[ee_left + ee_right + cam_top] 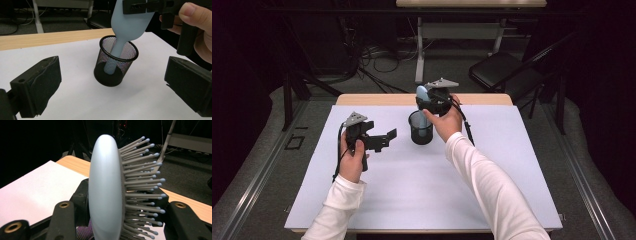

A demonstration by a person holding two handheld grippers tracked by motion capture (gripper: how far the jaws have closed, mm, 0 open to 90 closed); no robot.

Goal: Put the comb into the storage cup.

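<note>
Pale blue plastic, the hairbrush stands handle-down in the black mesh cup near the centre of the left gripper view, its handle inside the cup and its head above the rim. In the right gripper view its bristles point toward the right of the frame. The right tool clamps the brush head between its jaws, above the cup at the upper middle of the high view. The left tool is held wide apart with nothing in it, left of the cup over the white tabletop.
</note>
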